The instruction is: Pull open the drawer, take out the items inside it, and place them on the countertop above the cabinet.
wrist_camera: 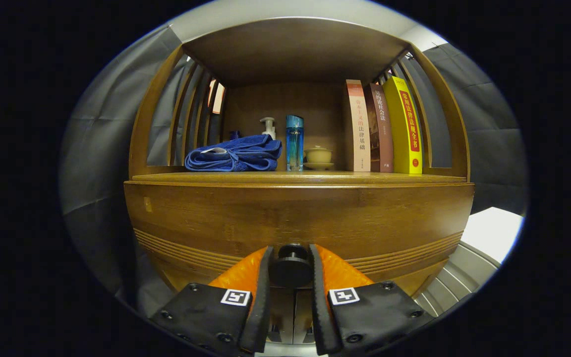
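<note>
A wooden cabinet has a drawer front (295,218) with grooved lines, directly ahead of me. Its round black knob (291,267) sits between my two orange fingers, and both pads press against its sides, so my gripper (290,255) is shut on it. The drawer front looks flush with the cabinet; its inside is hidden. Above it lies the wooden countertop (166,177), the floor of an open shelf.
On the countertop rest a folded blue towel (236,154), a white pump bottle (268,127), a blue bottle (294,143), a small lidded cup on a saucer (318,157) and three upright books (382,129). A white surface (493,230) lies low to the right.
</note>
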